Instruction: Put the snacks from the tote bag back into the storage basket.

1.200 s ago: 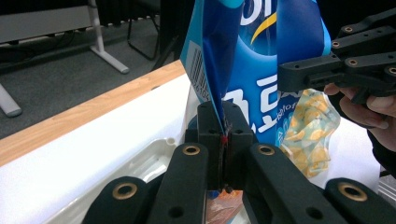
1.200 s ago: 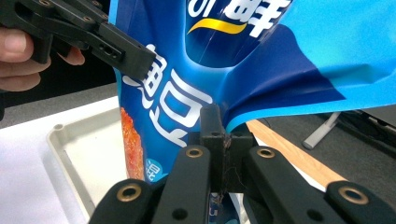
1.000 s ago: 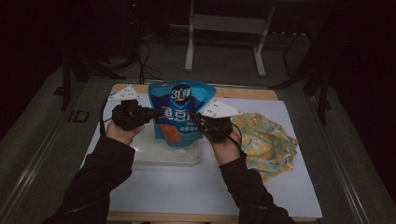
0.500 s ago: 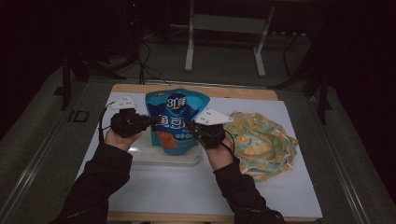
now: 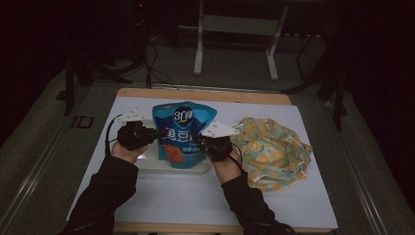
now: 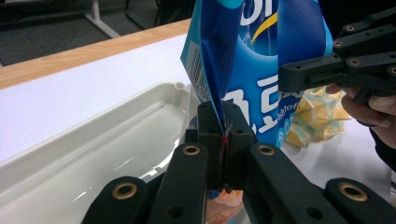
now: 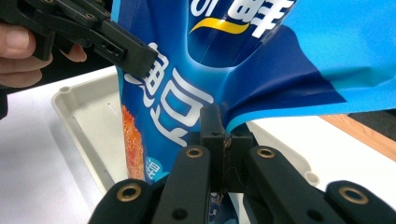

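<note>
Two grippers pinch one blue snack pouch [image 5: 182,133] by its side edges and hold it upright over a shallow white plastic tray [image 5: 147,161]. The left gripper [image 6: 223,140] has its jaws pressed together on the pouch's seam, just under the barcode. The right gripper [image 7: 223,142] is likewise clamped tight on the opposite edge, creasing the film above it. Inside the tray the visible floor is bare and glossy, the pouch's bottom hanging at or just above it; contact cannot be told. A yellow patterned cloth [image 5: 271,149] lies crumpled beside the tray on the white table cover [image 5: 303,205].
</note>
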### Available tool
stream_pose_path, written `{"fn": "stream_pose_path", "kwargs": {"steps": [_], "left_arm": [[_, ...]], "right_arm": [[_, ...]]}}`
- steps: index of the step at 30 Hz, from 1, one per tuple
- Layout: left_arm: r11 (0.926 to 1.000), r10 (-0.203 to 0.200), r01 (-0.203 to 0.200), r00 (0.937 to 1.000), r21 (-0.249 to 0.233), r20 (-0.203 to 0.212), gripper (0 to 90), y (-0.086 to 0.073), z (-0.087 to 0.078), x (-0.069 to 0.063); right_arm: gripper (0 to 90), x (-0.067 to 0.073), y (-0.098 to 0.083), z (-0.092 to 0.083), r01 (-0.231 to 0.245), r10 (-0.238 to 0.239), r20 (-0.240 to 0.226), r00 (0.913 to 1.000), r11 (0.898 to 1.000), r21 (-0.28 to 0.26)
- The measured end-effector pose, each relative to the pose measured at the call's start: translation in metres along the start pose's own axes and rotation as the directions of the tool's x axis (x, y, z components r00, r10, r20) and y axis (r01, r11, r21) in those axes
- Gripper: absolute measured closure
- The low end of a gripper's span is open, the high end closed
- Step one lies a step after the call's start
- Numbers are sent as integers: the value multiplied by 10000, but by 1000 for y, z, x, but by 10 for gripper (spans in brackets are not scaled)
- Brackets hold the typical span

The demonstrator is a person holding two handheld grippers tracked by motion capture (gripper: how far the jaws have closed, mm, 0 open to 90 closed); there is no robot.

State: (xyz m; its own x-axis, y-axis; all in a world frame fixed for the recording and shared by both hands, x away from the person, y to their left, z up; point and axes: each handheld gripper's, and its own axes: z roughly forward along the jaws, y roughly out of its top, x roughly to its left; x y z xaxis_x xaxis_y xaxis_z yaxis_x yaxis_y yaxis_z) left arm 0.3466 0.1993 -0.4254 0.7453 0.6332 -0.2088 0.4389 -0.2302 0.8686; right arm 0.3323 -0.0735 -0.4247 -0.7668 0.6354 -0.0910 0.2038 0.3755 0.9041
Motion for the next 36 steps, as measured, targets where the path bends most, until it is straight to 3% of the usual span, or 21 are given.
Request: {"fn": "stream_pose_path", "kwargs": {"steps": [7, 17, 21, 23, 26, 30, 36], "left_arm": [[9999, -12, 12, 10000, 102, 20, 894, -5, 5, 1], [9998, 102, -99, 9998, -194, 180, 871, -13, 3, 2], [9996, 85, -76, 9994, -266, 328, 758, -13, 2, 1], [9993, 267, -262, 9995, -258, 166, 679, -13, 2, -2], [9994, 294, -291, 9995, -180, 137, 590, -12, 3, -5], [9997, 178, -179, 9998, -178, -33, 477, -13, 1, -6], [9997, 87, -91, 9998, -226, -160, 383, -18, -8, -6]], "right_arm": [[898, -1, -7, 3, -51, 52, -51, 10000, 9999, 105], [894, -1, -11, 1, -83, 83, -253, 9996, 10000, -17], [849, -3, -10, 0, -206, 206, -502, 9985, 9998, -5], [750, -3, -9, 0, -352, 346, -690, 9970, 9993, -76], [705, -1, -8, -1, -210, 204, -603, 9980, 9997, -88], [641, -4, -9, -3, -518, 506, -755, 9959, 9986, -131], [505, -6, -8, -9, -577, 570, -824, 9950, 9983, -60]]}}
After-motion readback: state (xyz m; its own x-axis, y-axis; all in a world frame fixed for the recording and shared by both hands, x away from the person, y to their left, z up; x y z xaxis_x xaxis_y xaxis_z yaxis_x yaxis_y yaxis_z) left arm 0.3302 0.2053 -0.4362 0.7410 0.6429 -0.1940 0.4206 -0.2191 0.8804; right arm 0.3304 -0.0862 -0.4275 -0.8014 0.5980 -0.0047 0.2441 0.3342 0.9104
